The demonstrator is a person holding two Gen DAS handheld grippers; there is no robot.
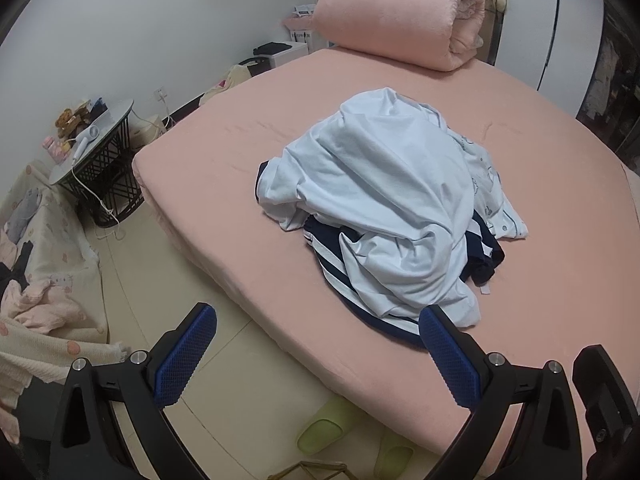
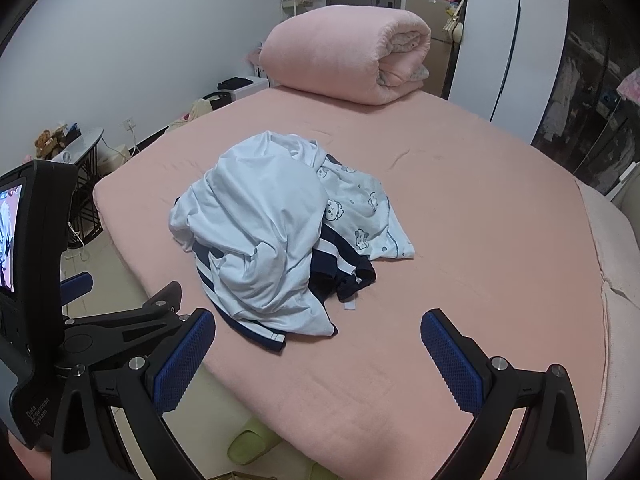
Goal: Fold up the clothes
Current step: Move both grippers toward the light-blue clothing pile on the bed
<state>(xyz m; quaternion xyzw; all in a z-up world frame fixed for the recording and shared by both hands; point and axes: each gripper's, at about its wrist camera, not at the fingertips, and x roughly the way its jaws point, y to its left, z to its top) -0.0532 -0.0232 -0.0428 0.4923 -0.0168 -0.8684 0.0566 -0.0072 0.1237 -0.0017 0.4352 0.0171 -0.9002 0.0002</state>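
A heap of clothes lies in the middle of the pink bed (image 1: 280,248) (image 2: 460,240). On top is a crumpled pale blue-white garment (image 1: 384,184) (image 2: 260,216). Under it show a navy piece with white stripes (image 1: 332,260) (image 2: 340,268) and a light printed garment with small cartoon animals (image 2: 360,204) (image 1: 488,184). My left gripper (image 1: 318,356) is open, short of the heap's near edge, with nothing between its blue pads. My right gripper (image 2: 318,360) is open too, over the bed's near edge beside the heap. The left gripper's body (image 2: 120,320) shows at the left of the right wrist view.
A rolled pink duvet (image 1: 396,16) (image 2: 340,56) sits at the bed's far end. Green slippers (image 1: 324,428) (image 2: 248,444) lie on the floor by the near bed edge. A black wire side table (image 1: 100,160) with a hairdryer stands left. A patterned blanket (image 1: 48,240) lies far left.
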